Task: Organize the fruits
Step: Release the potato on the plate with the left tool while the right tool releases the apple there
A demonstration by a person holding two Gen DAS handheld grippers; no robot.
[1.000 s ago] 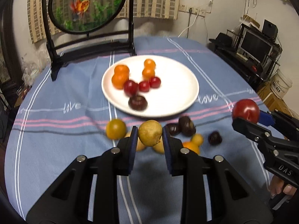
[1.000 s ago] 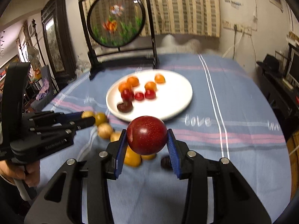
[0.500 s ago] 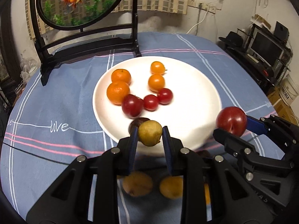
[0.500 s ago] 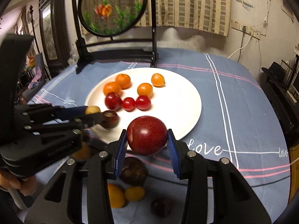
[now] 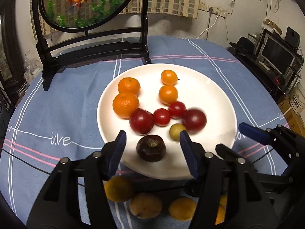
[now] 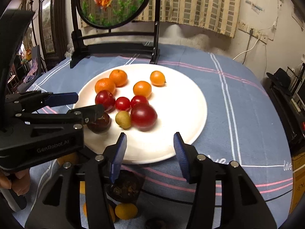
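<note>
A white plate [image 5: 215,99] [image 6: 183,103] holds several fruits: oranges, red tomatoes, a dark fruit [image 5: 151,148] and more. My left gripper [image 5: 152,143] is open and empty over the plate's near rim; the yellow-green fruit [image 5: 176,131] [image 6: 123,119] lies on the plate just beyond it. My right gripper [image 6: 149,147] is open and empty; the big red fruit [image 6: 144,116] [image 5: 194,121], blurred, lies on the plate beside the yellow-green one. Each gripper shows in the other's view, the right [image 5: 253,133] and the left [image 6: 76,105].
Loose yellow, orange and dark fruits [image 5: 145,205] [image 6: 124,188] lie on the blue cloth under the grippers. A black stand with a round goldfish screen [image 5: 85,3] rises behind the plate. Shelves with electronics [image 5: 276,55] stand at the right.
Both grippers moved forward over the plate and opened. The left let go of the yellow-green fruit, the right let go of the big red fruit; both now lie on the plate.
</note>
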